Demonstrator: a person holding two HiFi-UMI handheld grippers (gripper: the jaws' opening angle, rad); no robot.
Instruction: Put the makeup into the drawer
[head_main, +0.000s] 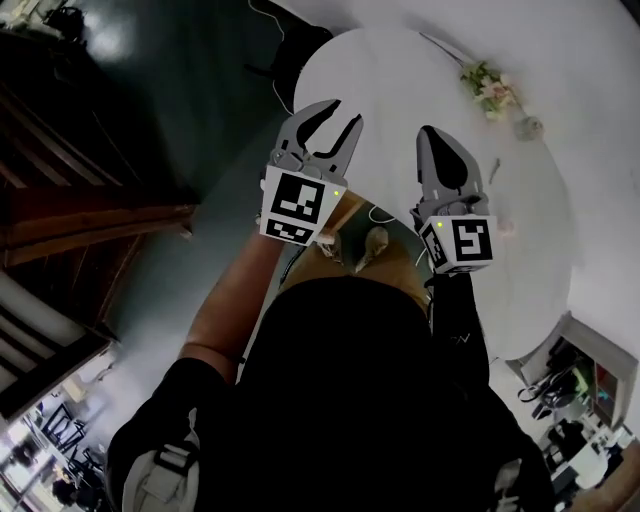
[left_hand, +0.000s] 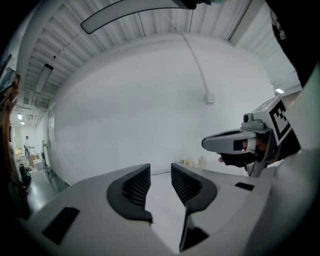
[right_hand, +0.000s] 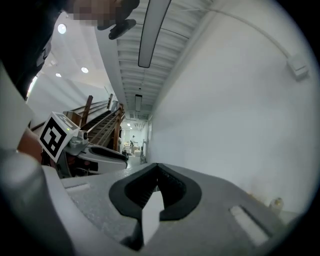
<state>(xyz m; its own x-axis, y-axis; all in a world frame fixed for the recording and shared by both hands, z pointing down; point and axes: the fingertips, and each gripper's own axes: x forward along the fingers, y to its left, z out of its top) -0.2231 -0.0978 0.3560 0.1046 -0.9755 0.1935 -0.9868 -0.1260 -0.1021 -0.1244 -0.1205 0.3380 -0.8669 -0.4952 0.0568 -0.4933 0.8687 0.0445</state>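
Observation:
No makeup and no drawer can be made out in any view. Both grippers are held up in the air in front of the person, pointing roughly level at a white wall. In the head view my left gripper (head_main: 335, 115) has its two fingers spread apart. The left gripper view shows the same gap at my left gripper (left_hand: 160, 172), with nothing between the ribbed pads. My right gripper (head_main: 437, 135) has its tips together, and in its own view the right gripper (right_hand: 157, 170) is shut on nothing. Each gripper shows in the other's view, side by side and apart.
A white round table (head_main: 400, 80) lies below and ahead, with a small bunch of flowers (head_main: 488, 85) and a little pale item (head_main: 530, 127) near its far side. A dark wooden staircase (head_main: 80, 220) stands at the left. Cluttered shelving (head_main: 575, 385) is at the lower right.

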